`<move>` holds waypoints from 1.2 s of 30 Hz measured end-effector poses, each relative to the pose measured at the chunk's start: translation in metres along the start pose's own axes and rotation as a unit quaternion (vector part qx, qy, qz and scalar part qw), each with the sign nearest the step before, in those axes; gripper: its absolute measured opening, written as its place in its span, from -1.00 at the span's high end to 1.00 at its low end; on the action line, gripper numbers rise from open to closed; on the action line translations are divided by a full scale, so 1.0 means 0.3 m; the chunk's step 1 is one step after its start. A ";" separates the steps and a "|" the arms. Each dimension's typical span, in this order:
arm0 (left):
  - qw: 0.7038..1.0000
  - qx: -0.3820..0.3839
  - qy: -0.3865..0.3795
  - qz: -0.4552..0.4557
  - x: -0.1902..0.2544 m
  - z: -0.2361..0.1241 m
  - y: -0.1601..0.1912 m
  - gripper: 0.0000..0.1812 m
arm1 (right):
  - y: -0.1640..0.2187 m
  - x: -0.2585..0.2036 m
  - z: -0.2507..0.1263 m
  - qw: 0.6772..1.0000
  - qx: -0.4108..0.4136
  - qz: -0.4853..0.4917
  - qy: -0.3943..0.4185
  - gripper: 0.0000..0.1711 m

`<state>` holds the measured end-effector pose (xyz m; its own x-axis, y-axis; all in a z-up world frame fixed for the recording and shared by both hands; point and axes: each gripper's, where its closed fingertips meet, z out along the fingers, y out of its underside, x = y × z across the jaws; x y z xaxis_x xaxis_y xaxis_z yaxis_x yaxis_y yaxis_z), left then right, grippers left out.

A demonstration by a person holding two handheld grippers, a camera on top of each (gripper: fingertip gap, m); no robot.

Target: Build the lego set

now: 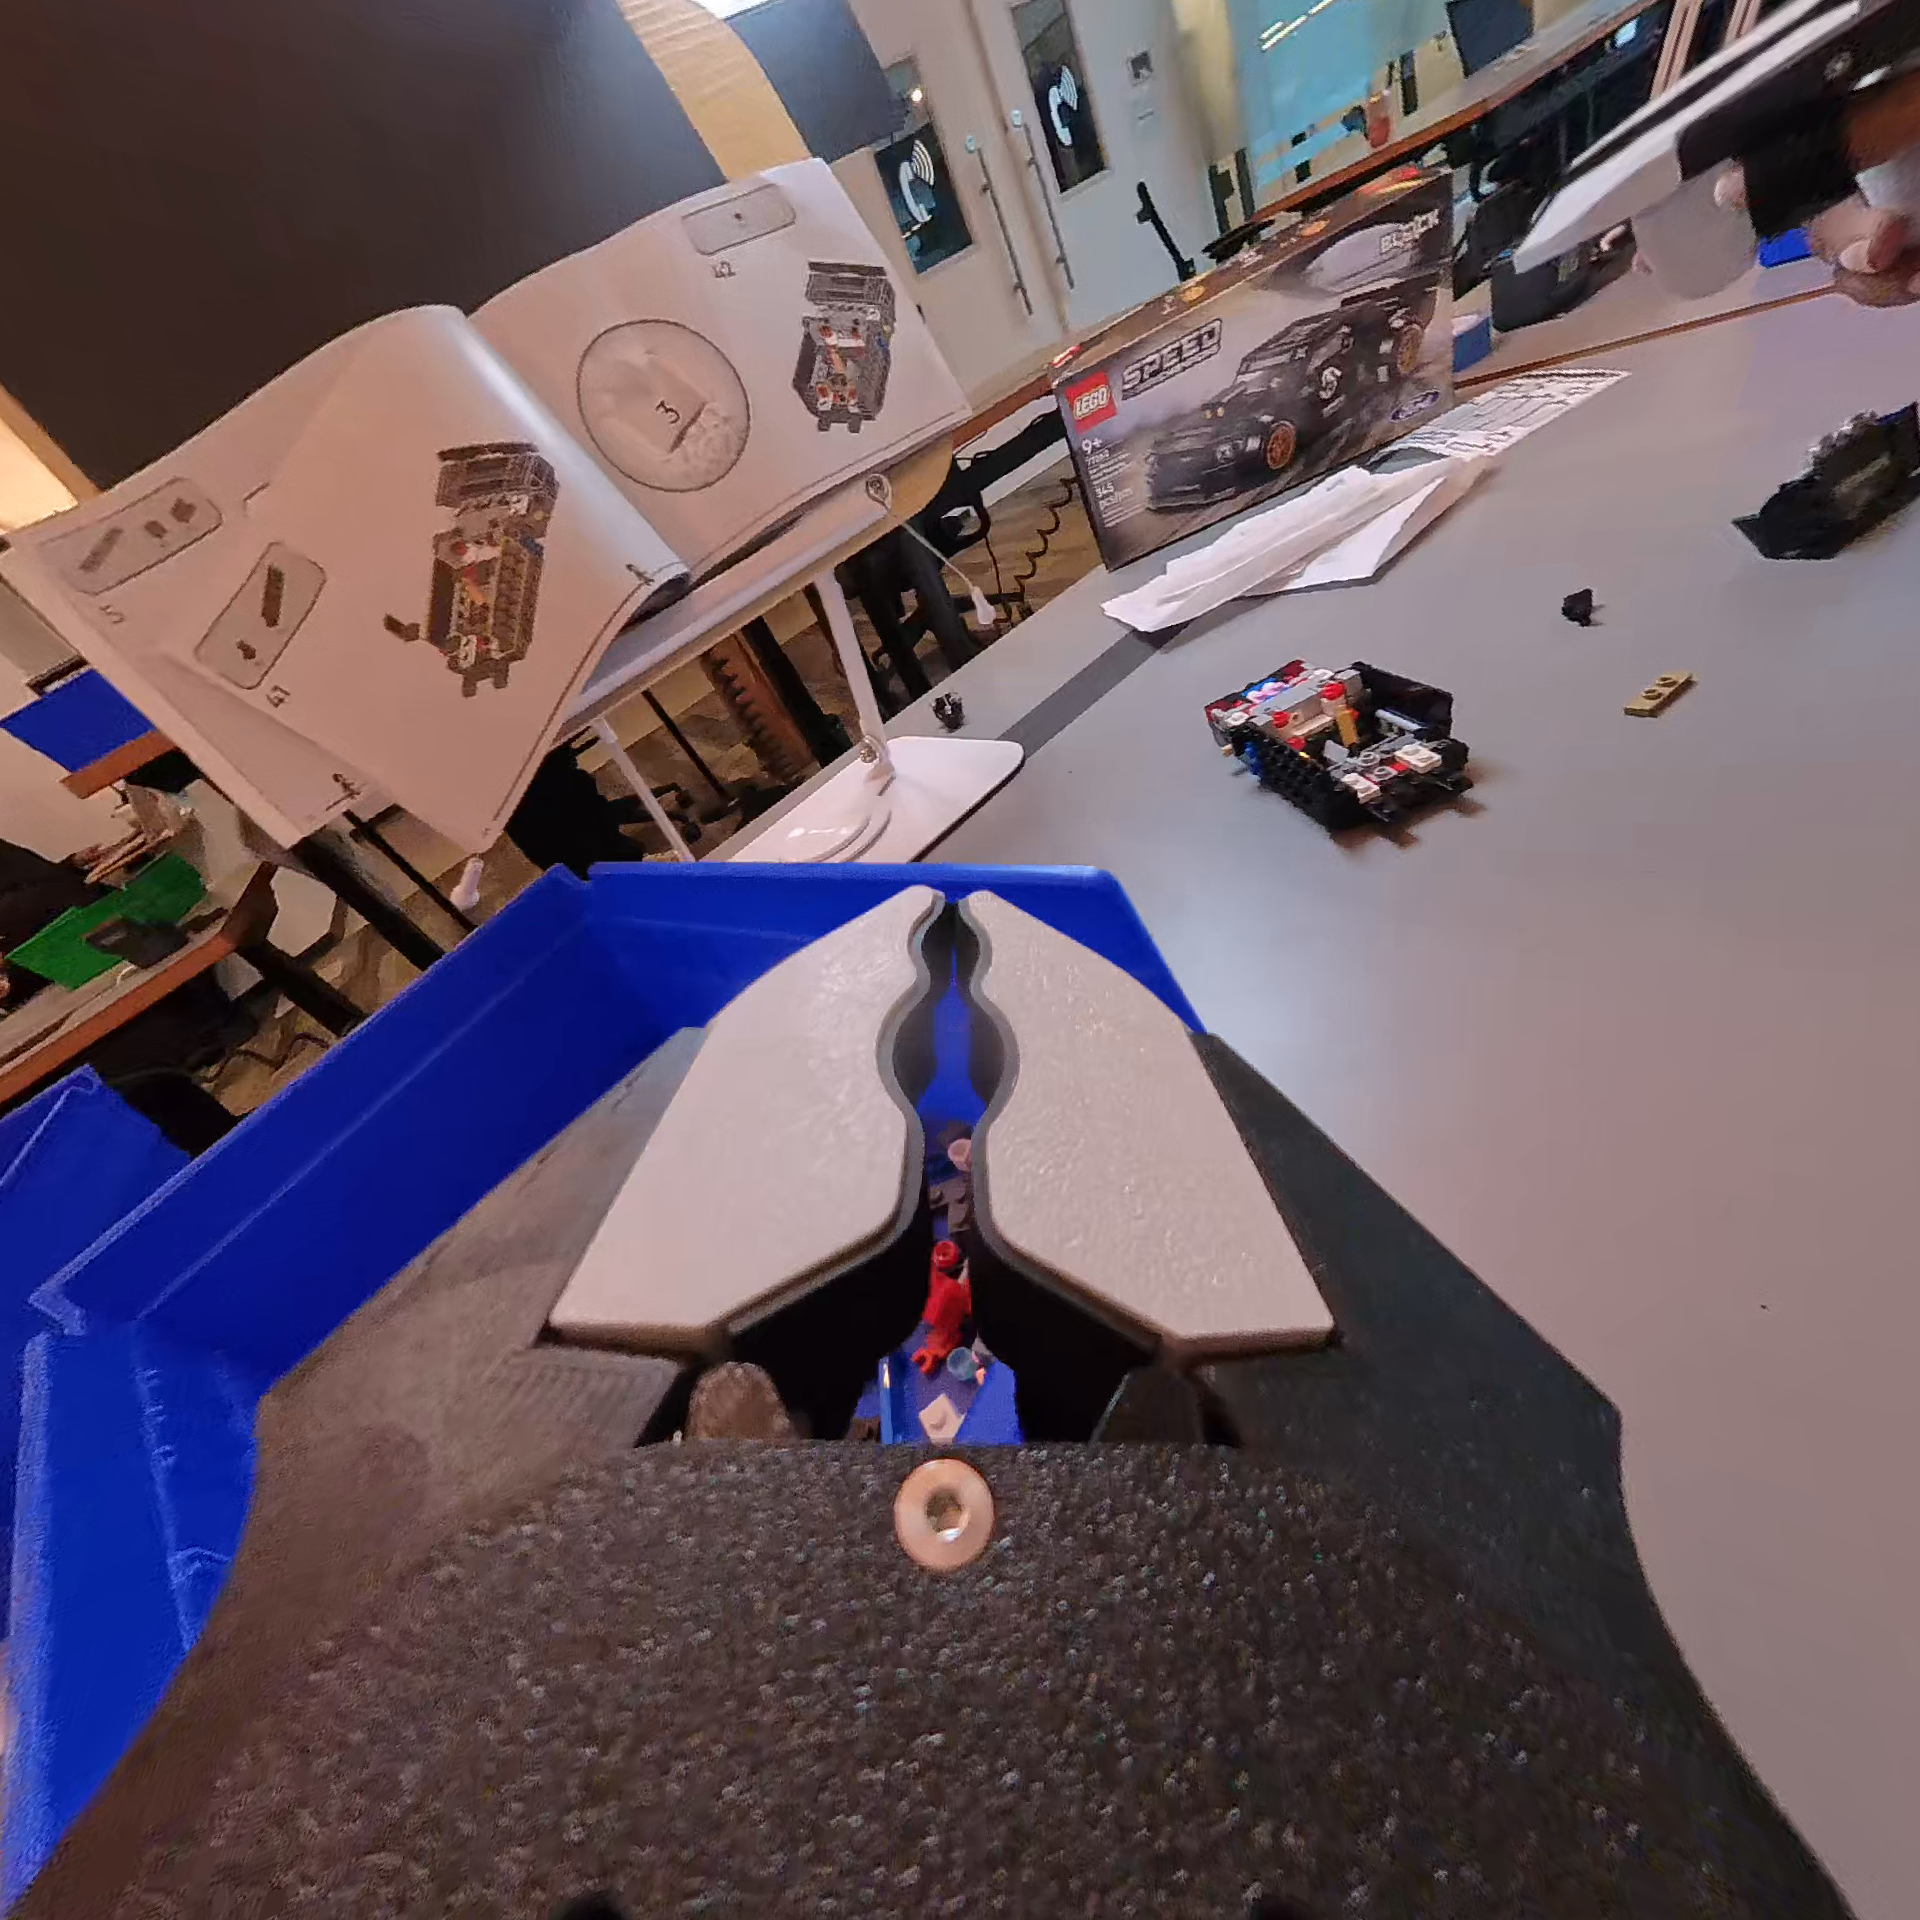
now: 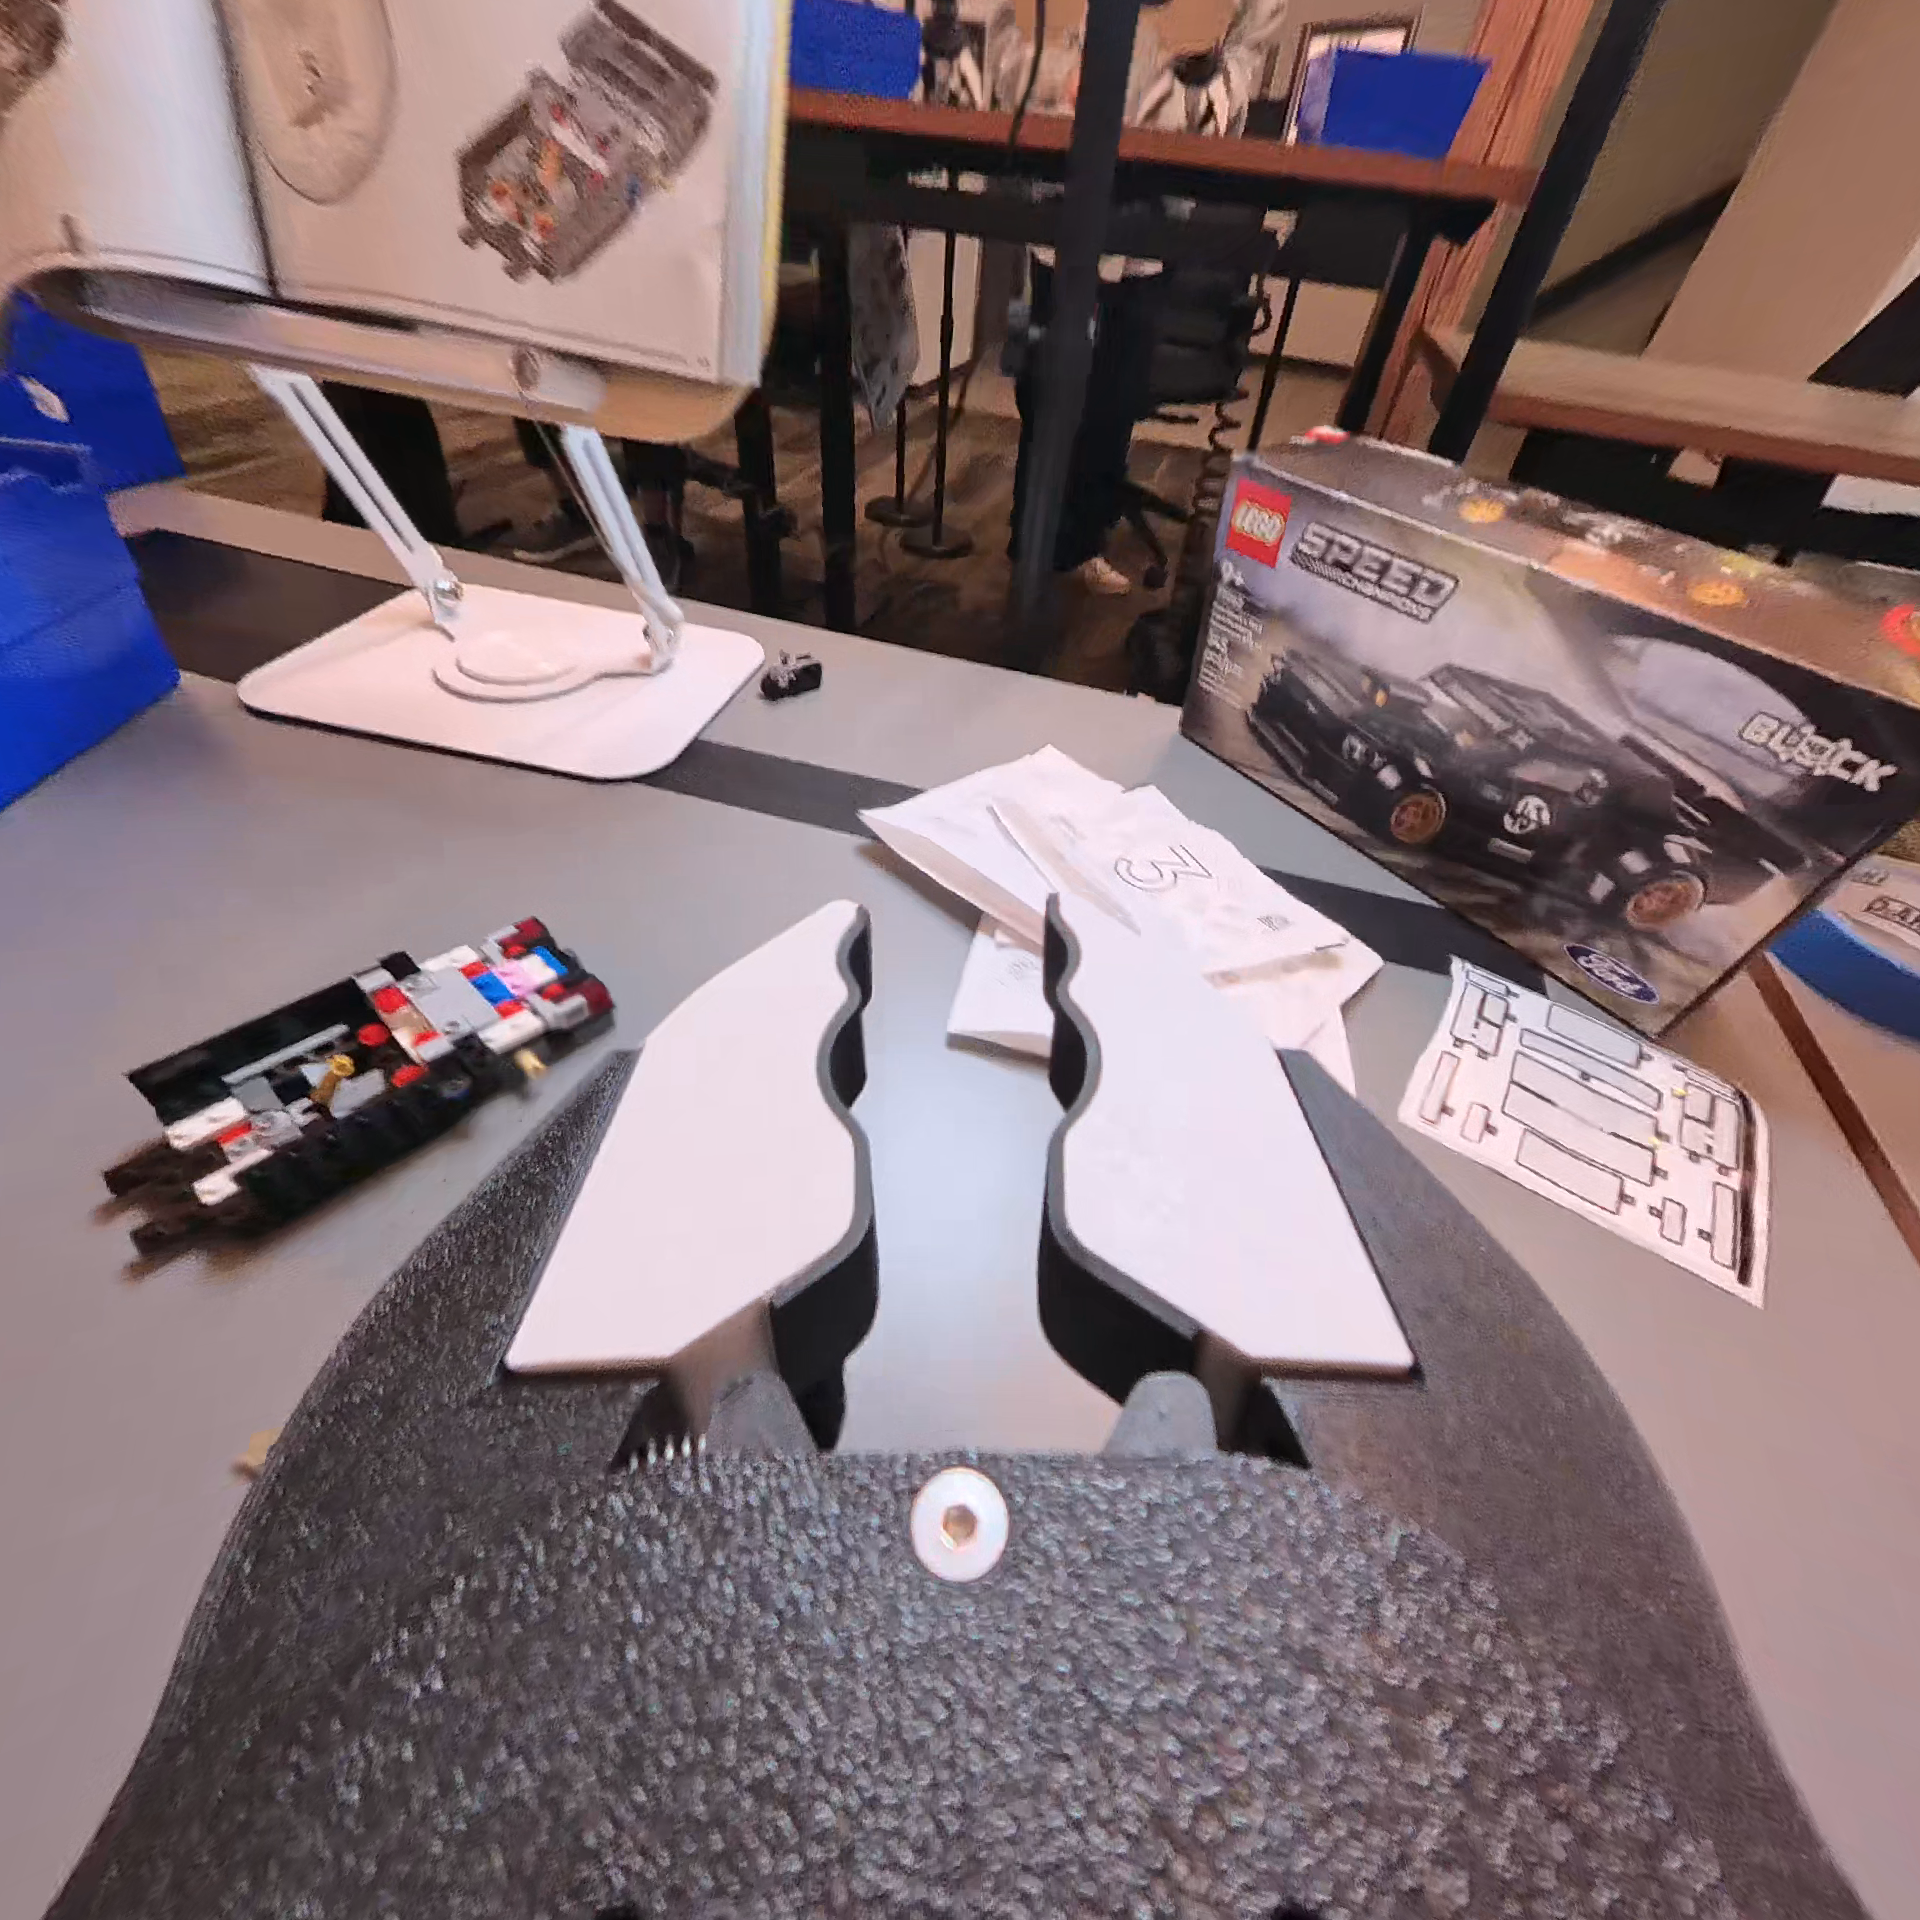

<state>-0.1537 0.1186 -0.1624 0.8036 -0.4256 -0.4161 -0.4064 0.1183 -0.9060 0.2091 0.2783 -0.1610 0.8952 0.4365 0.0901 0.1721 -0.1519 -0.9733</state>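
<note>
Our left gripper (image 1: 954, 914) pinched closed over the blue bin (image 1: 343, 1101) of loose pieces, our right gripper (image 2: 956, 914) spread apart above the grey table (image 2: 312, 862), half-built car (image 2: 364, 1070) lying left of it, set box (image 2: 1558, 748) beyond

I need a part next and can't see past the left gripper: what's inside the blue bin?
Through the gap of the left gripper, the blue bin shows a red piece and a few small grey and pale loose pieces. The fingers cover the rest of its floor.
</note>
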 end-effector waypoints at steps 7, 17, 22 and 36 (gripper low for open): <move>1.000 0.012 -0.009 -0.023 -0.017 -0.011 -0.016 1.00 | 0.004 0.013 0.031 0.999 0.030 -0.016 -0.006 1.00; 0.999 0.014 -0.021 -0.048 -0.064 -0.019 -0.002 1.00 | -0.083 0.033 0.115 0.993 0.061 -0.101 0.017 0.99; 0.999 0.000 -0.025 -0.033 -0.058 -0.010 0.023 1.00 | -0.051 0.101 0.272 0.994 -0.019 -0.109 -0.024 0.71; 0.999 -0.016 -0.021 -0.023 -0.028 0.020 0.058 1.00 | 0.258 0.155 0.464 0.955 -0.246 -0.120 -0.116 0.51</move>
<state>-0.1649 0.1297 -0.1752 0.8396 -0.3911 -0.3770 -0.3809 0.0710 -0.9219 0.2066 0.4103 -0.2615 0.6997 0.6876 0.1939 0.5847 -0.3953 -0.7084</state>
